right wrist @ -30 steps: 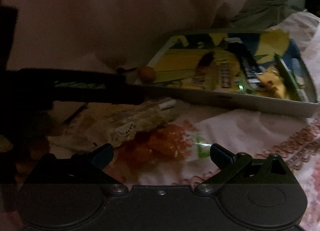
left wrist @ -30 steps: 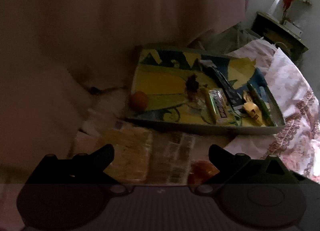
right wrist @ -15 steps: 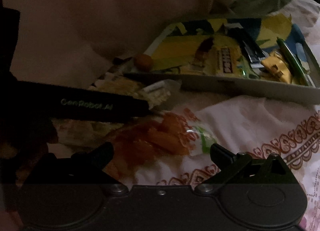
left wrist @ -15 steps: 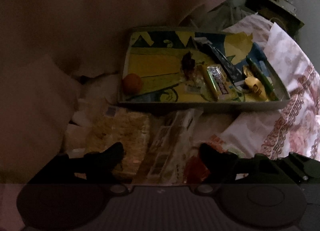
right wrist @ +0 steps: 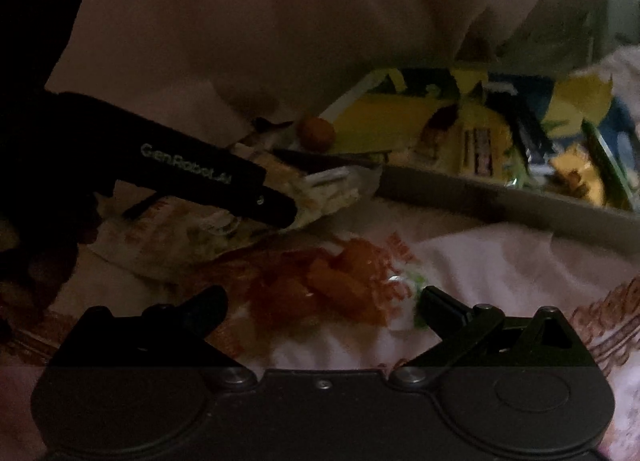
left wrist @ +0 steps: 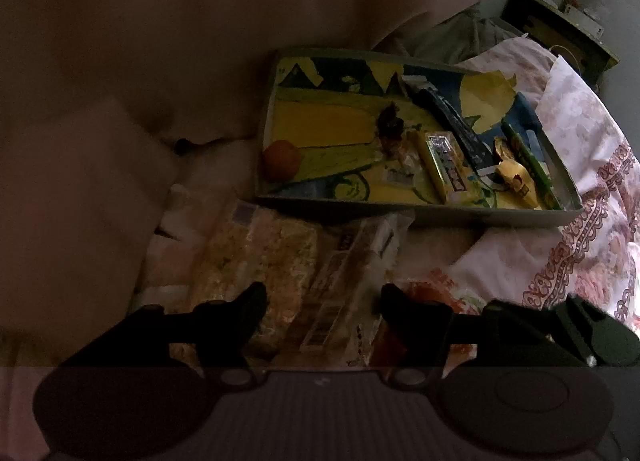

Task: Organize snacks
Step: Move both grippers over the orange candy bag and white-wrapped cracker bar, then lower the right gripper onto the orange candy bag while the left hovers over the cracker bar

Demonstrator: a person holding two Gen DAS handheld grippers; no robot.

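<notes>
A grey-rimmed tray [left wrist: 400,215] with a yellow and blue picture lies on the bed, also in the right wrist view [right wrist: 460,197]. It holds an orange ball [left wrist: 281,160], a yellow bar [left wrist: 442,165] and other wrapped snacks. In front of it lie a pale crisp packet [left wrist: 260,249], a clear labelled packet [left wrist: 348,273] and an orange snack bag [right wrist: 340,289]. My left gripper [left wrist: 322,299] is closing, with the clear packet between its fingers; I cannot see the pads pressing on it. My right gripper [right wrist: 324,301] stands open just above the orange bag.
A pink floral bedsheet [left wrist: 560,241] covers the bed to the right. A pale pillow [left wrist: 80,181] and a curtain fill the left and back. A dark bedside shelf [left wrist: 560,29] stands at the far right. The scene is dim.
The left fingers have drawn much closer together over the packets, and the left gripper has dipped down onto them in the right wrist view. The right jaws stay wide.
</notes>
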